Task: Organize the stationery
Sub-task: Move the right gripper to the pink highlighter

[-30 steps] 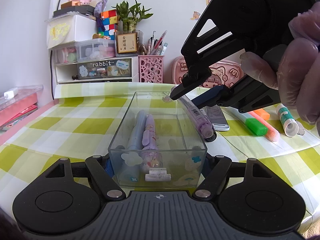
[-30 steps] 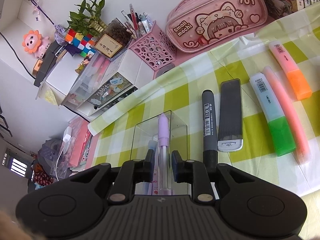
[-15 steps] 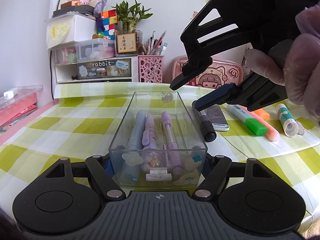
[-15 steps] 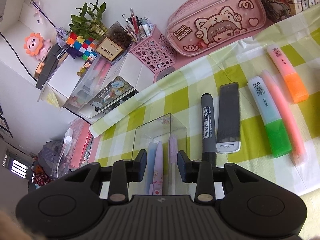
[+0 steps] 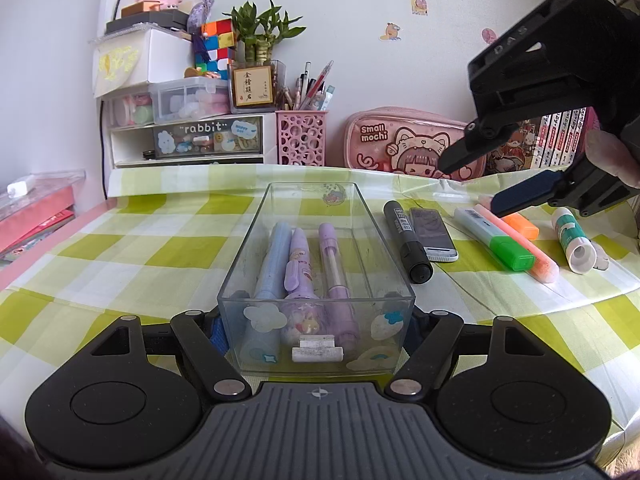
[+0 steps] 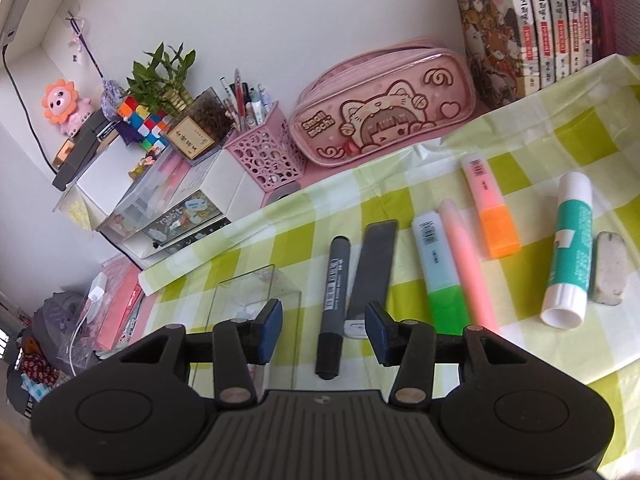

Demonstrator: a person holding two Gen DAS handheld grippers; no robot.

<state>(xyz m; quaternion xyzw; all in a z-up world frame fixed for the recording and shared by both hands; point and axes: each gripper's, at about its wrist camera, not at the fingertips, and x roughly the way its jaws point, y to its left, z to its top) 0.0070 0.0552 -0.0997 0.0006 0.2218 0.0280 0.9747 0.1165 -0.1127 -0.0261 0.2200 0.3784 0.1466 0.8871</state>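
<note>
A clear plastic box [image 5: 316, 280] sits on the checked cloth with three pens in it: a blue one [image 5: 269, 264], a purple cartoon one [image 5: 299, 268] and a lilac one [image 5: 335, 268]. My left gripper [image 5: 316, 326] is shut on the box's near end. My right gripper [image 6: 322, 330] is open and empty, above a black marker [image 6: 334, 292] and a dark flat case [image 6: 370, 268]. It also shows in the left wrist view [image 5: 476, 186], raised right of the box. To the right lie a green highlighter [image 6: 438, 272], a pink pen [image 6: 468, 268], an orange highlighter [image 6: 490, 208], a glue stick [image 6: 570, 248] and an eraser [image 6: 610, 268].
A pink pencil case [image 6: 384, 108], a pink pen cup [image 6: 266, 156], white drawer units [image 5: 188, 136], a plant and books [image 6: 536, 20] line the back wall. A clear lidded box [image 5: 36, 196] stands at the left edge.
My right gripper opened and dropped the lilac pen into the box, then lifted and moved right over the black marker. The left gripper stayed shut on the box.
</note>
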